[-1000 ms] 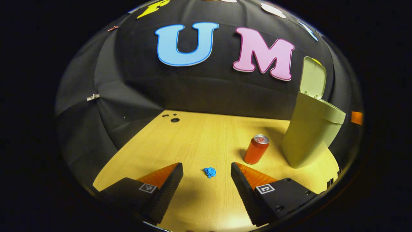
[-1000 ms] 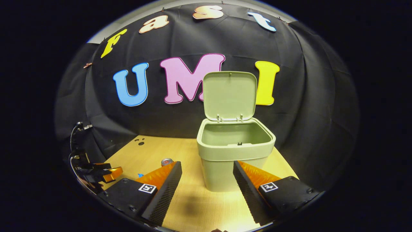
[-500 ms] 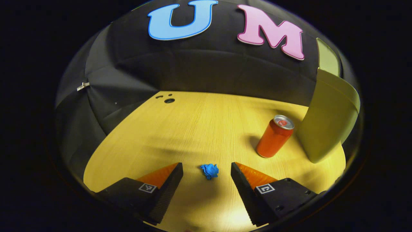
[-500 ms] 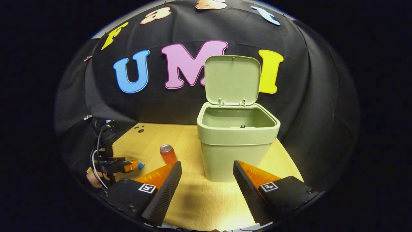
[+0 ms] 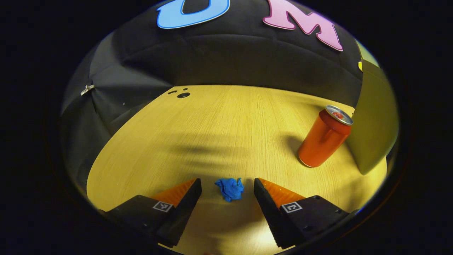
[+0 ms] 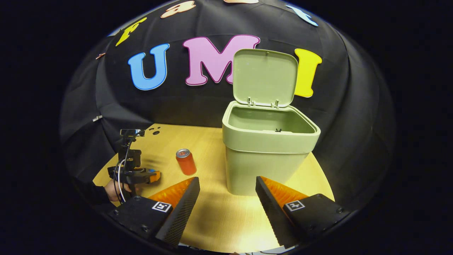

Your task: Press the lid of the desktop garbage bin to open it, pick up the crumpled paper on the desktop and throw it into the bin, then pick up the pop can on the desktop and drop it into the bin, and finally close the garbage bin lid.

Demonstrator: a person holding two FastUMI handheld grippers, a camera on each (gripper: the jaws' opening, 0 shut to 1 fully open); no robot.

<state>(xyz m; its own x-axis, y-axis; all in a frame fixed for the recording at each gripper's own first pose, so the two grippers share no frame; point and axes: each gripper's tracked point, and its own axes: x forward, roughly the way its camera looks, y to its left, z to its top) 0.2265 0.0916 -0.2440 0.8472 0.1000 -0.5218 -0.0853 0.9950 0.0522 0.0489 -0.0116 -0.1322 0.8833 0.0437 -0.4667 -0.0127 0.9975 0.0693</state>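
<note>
Now spread wide, left gripper [image 5: 227,184] straddling the crumpled paper [image 5: 230,188], not yet pinching. Dropped and closed in over the last second: blue wad formerly ahead of the fingertips, now level with them, dead centre. Looks ready for the squeeze. Further out, at two o'clock in the left gripper view, pop can [image 5: 324,141] upright on the desktop [image 5: 219,127], just beside the bin [image 6: 269,156]. Right gripper [image 6: 228,184] likewise released, idle, hovering before the bin at twelve o'clock; lid [image 6: 265,77] standing up, mouth clear for the drop.
</note>
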